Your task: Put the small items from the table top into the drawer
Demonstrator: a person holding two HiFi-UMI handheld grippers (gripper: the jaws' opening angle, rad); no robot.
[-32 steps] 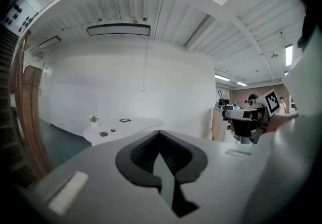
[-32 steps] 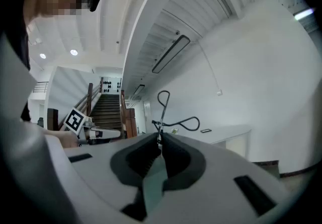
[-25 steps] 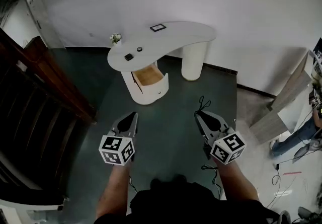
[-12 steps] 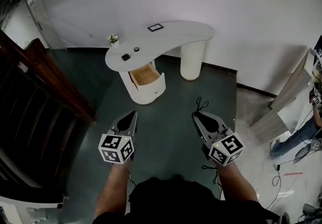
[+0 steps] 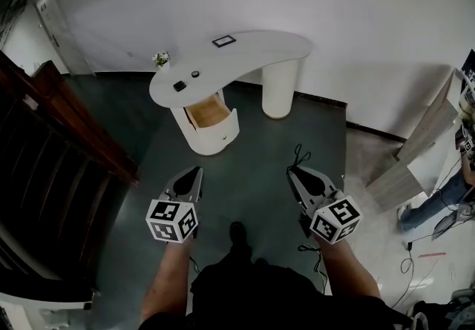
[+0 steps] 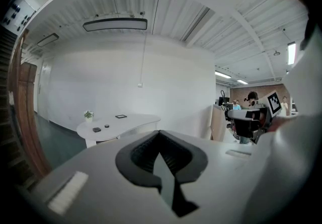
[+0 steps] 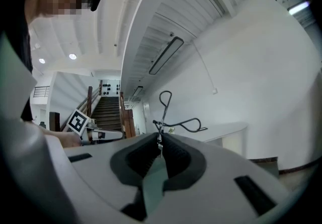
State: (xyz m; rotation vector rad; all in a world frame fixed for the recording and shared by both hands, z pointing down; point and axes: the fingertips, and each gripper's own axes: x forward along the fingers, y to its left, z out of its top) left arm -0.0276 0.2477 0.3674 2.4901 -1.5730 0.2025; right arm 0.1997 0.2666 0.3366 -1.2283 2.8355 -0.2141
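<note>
A white curved table [image 5: 252,49] stands across the dark floor, far ahead of both grippers. On its left end lie a small black block [image 5: 179,86] and a small round black item [image 5: 195,74]; a flat framed item [image 5: 223,41] lies further back. Below the top, a wooden drawer [image 5: 205,111] stands pulled open. My left gripper [image 5: 196,171] is shut with nothing in it; its own view shows the table [image 6: 132,121] in the distance. My right gripper [image 5: 292,170] is shut on a black wire-loop object [image 7: 172,119] that sticks out past its tips [image 7: 160,142].
A small potted plant [image 5: 160,59] sits at the table's left edge. A dark wooden stair railing [image 5: 67,136] runs along the left. Wooden panels [image 5: 415,150] lean at the right, with cables [image 5: 415,262] on the floor and a person beyond them.
The table and drawer have drifted slightly left in the head view. A foot now shows between the two grippers. Both grippers hold almost the same pose.
</note>
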